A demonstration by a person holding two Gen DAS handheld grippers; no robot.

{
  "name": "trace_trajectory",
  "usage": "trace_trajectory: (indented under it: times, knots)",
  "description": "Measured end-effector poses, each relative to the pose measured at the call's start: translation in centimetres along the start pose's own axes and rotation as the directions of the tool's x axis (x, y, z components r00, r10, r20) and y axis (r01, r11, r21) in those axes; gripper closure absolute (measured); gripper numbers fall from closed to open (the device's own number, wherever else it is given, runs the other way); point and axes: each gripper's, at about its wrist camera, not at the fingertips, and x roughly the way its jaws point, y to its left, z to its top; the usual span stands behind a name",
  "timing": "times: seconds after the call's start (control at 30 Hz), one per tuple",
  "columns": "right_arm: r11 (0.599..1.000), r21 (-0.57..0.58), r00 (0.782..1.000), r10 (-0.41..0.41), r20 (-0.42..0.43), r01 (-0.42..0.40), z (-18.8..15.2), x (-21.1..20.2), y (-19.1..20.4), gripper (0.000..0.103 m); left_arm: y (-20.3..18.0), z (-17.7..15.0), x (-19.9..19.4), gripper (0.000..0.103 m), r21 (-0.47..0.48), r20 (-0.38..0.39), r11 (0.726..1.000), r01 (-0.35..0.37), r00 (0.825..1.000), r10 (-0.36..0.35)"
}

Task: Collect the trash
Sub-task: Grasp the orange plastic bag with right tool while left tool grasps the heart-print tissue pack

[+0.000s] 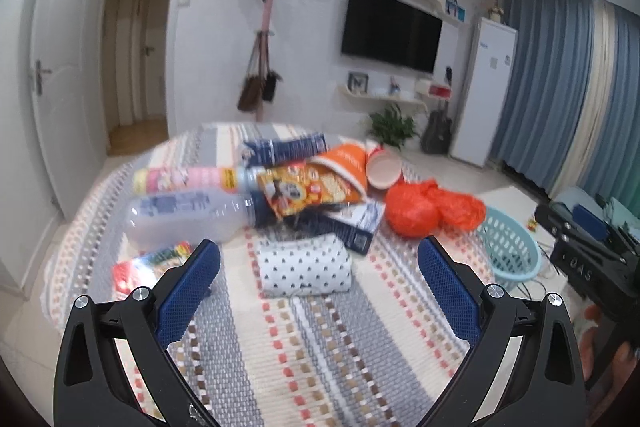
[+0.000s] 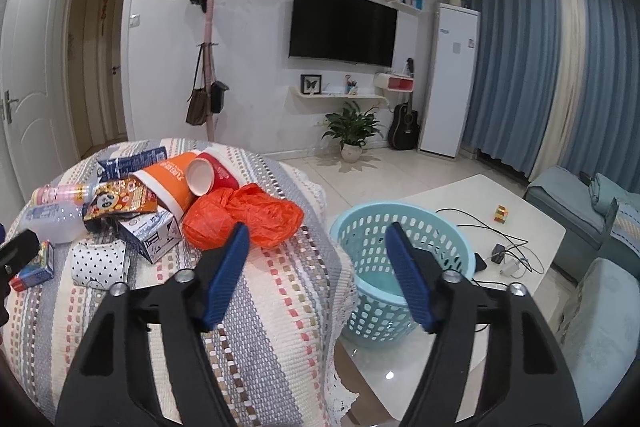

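Left tool (image 1: 319, 263): two black arms with blue ridged pads (image 1: 188, 291), jaws standing wide apart, nothing between them, angled gently downward. Seen from the right wrist view, only its black tip (image 2: 18, 251) shows at the left edge.

Right tool (image 2: 318, 247): same build, blue pads (image 2: 226, 275) parted with nothing between them and no contact on either pad. Also angled gently downward. In the left wrist view, its black body (image 1: 588, 251) sits at the right edge.
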Motion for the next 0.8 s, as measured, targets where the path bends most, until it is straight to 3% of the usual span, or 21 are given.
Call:
trace_trajectory:
  times: [0.33, 0.5, 0.67, 0.8]
  knots:
    - [0.996, -0.007, 0.994, 0.094, -0.052, -0.094, 1.4, 6.0, 1.3, 0.039, 2.7, -0.5, 7.3, 0.007, -0.040, -0.192, 0.999, -0.018, 0.981, 0.010]
    - [0.989, -0.029, 0.985, 0.142, -0.094, -0.145, 2.3, 9.3, 2.2, 0.028, 3.5, -0.2, 10.4, 0.007, -0.077, -0.288, 0.997, -0.020, 0.958, -0.003]
    - [0.979, -0.020, 0.968, 0.195, -0.160, -0.201, 3.0, 12.3, 2.8, 0.020, 3.9, 0.0, 12.7, 0.007, -0.100, -0.345, 0.995, -0.028, 0.939, -0.008]
    - [0.970, 0.000, 0.946, 0.238, -0.219, -0.244, 3.1, 14.3, 3.4, 0.018, 3.3, -0.1, 13.7, 0.008, -0.056, -0.368, 0.997, -0.062, 0.929, 0.037]
